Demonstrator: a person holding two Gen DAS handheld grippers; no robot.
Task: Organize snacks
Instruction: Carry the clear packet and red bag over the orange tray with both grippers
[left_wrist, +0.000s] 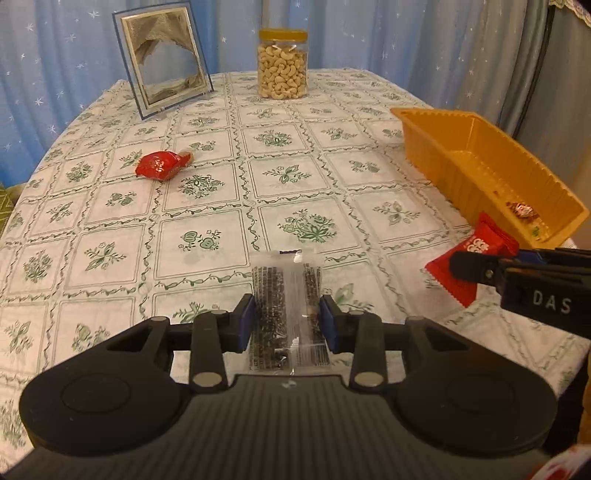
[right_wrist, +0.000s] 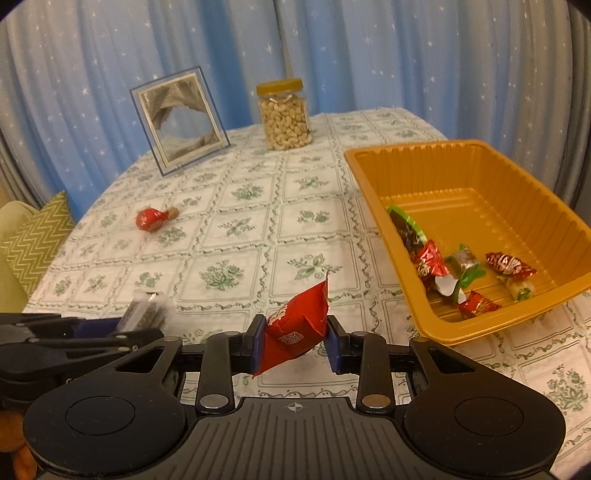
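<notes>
Currently the left gripper (left_wrist: 287, 320) clamps a clear packet of dark snack (left_wrist: 286, 314) between its 2 blue pads, the packet standing lengthwise along the fingers. Beside it, the right gripper (right_wrist: 295, 341) pinches a red packet (right_wrist: 295, 328), tilted, just short of the orange tray (right_wrist: 388, 206) that holds several wrapped sweets (right_wrist: 469, 273). Another red sweet (left_wrist: 160, 164) lies well apart on the floral tablecloth (left_wrist: 280, 177). A cashew jar (left_wrist: 282, 64) and picture frame (left_wrist: 162, 62) stand before blue starred curtains (left_wrist: 55, 55).
</notes>
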